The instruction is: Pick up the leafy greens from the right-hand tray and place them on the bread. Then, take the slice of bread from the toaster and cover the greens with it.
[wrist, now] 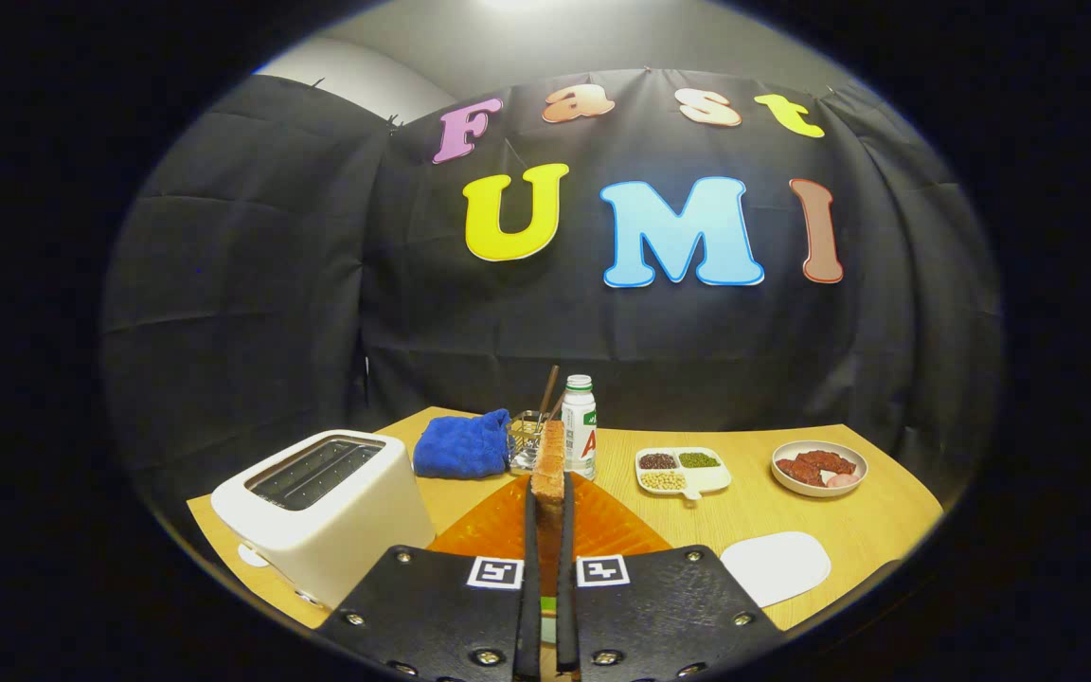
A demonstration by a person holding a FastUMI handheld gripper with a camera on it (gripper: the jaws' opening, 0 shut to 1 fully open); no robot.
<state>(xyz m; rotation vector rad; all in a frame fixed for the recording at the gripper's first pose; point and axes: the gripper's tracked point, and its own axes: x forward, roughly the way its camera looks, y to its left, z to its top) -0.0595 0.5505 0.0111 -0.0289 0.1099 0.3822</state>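
Observation:
My gripper is shut on a slice of toasted bread, held on edge and upright between the two fingers. It hangs above an orange plate on the wooden table. A thin strip of green shows low between the fingers, on the plate below. The white toaster stands to the left of the fingers, its slots looking empty. A white tray lies to the right of the fingers with nothing on it.
Beyond the bread are a blue cloth, a glass holder with sticks and a white bottle. Further right sit a divided dish of beans and a bowl of red meat pieces.

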